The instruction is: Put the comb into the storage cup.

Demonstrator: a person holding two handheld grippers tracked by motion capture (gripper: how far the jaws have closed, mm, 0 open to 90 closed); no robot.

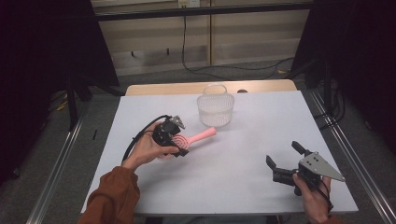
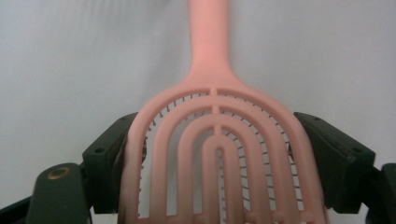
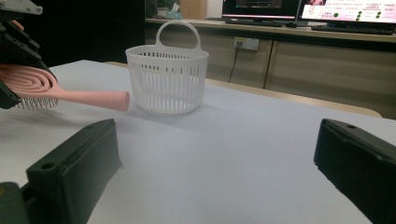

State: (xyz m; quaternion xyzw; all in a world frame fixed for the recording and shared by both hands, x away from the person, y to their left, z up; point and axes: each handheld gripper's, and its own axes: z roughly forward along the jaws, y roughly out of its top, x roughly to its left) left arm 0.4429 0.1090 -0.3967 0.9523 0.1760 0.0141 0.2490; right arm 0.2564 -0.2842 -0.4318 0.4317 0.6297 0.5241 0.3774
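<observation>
A pink vented hairbrush [image 1: 198, 136] is held a little above the white table, its handle pointing toward a white slatted basket [image 1: 215, 109] at the back middle. My left gripper [image 1: 180, 144] is shut on the brush's head; in the left gripper view the jaws press both sides of the hairbrush [image 2: 217, 154]. In the right gripper view the hairbrush [image 3: 70, 93] hangs at the left, beside the basket [image 3: 166, 79]. My right gripper [image 1: 286, 154] rests near the table's front right, open with nothing between its fingers.
The white table [image 1: 261, 121] has free room in its middle and right. Its wooden far edge [image 1: 187, 87] shows behind the basket. Metal rails run along both sides of the table. A cable hangs behind on the floor.
</observation>
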